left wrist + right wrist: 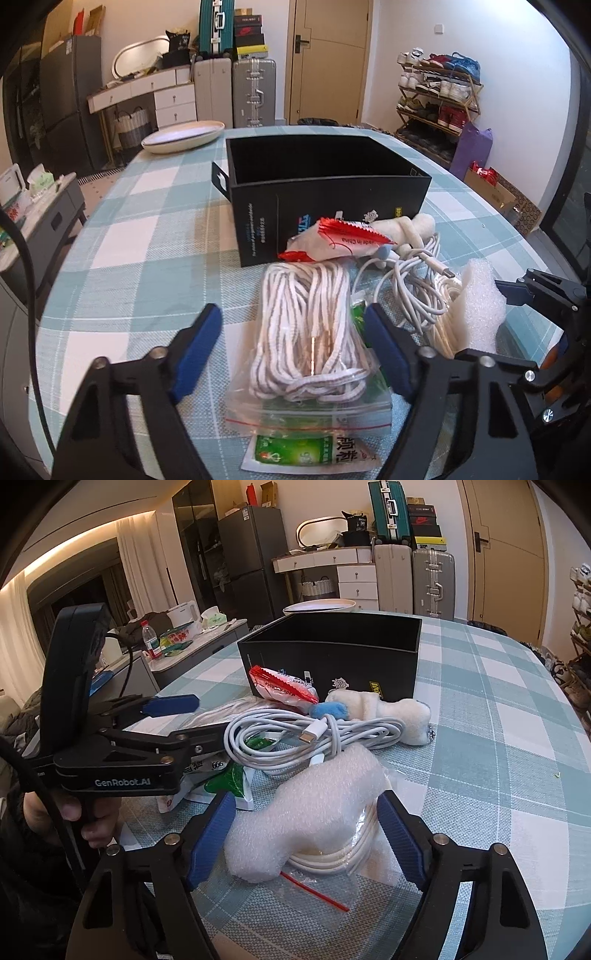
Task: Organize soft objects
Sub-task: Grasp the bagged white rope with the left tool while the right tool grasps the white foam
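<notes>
Checked teal-and-white tablecloth (147,236) over a rounded table, with a white oval dish (183,136) at the far edge, silver suitcases (253,92) and a beige door (328,59) behind, a shoe rack (439,99) along the right wall. Near the middle, an open black box (325,184), and just in front of it the soft pile: red-edged packet (340,238), coiled white cable (314,734), zip bag of striped cord (310,332) atop a green sachet (306,454), white foam sheet (314,808) over a bagged white coil (332,853). Left gripper (291,347) spread wide around the cord bag, pads apart from it; right gripper (306,834) likewise agape, straddling the foam without squeezing.
</notes>
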A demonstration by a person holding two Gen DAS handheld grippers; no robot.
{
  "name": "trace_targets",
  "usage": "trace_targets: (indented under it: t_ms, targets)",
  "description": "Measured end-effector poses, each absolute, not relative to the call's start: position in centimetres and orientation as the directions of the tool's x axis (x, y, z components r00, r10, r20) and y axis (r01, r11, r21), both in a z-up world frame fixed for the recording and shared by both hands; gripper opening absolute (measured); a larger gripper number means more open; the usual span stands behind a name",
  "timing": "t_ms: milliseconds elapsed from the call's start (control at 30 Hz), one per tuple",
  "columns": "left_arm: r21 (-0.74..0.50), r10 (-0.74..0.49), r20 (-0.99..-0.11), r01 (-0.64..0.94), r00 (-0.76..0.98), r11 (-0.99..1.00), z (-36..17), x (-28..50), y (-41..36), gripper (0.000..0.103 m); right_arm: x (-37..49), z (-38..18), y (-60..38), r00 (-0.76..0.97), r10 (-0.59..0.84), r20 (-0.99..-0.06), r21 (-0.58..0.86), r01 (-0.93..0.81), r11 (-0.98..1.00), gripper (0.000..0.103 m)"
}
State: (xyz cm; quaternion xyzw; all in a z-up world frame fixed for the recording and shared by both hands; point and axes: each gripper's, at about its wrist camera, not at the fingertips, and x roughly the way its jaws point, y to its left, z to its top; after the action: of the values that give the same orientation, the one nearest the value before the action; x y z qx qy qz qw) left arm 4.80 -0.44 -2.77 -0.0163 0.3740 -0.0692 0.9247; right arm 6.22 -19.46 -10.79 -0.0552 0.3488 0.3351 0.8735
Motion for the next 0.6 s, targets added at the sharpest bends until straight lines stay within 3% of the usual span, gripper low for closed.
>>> trace_targets:
  t_ms: [67,300,433,600]
  targets:
    - [-0.108,-0.162,-0.703,0.121,0.692,0.987,-3.2,4.9,-0.4,0.057,6.2,-10.8,-19.5,0.531,0.552,-0.643,0.141,-0.626,0.767,0.075]
    - [-0.132,-0.181,-0.685,0.124,0.706,0.983,-2.9,4.1,0.0,0.040,6.1,-10.8,-19.7,0.512,0.583,-0.630,0.173,-0.640,0.749,0.055]
    - [-0.134,-0.183,-0.676,0.124,0.713,0.983,-2.7,3.6,0.3,0.035,5.8,-10.7,-19.7,0.507,0.598,-0.621,0.182,-0.648,0.739,0.046]
    - [-0.135,-0.188,-0.665,0.131,0.722,0.982,-2.2,3.0,0.3,0.032,5.6,-10.3,-20.0,0.513,0.608,-0.606,0.190,-0.650,0.736,0.026]
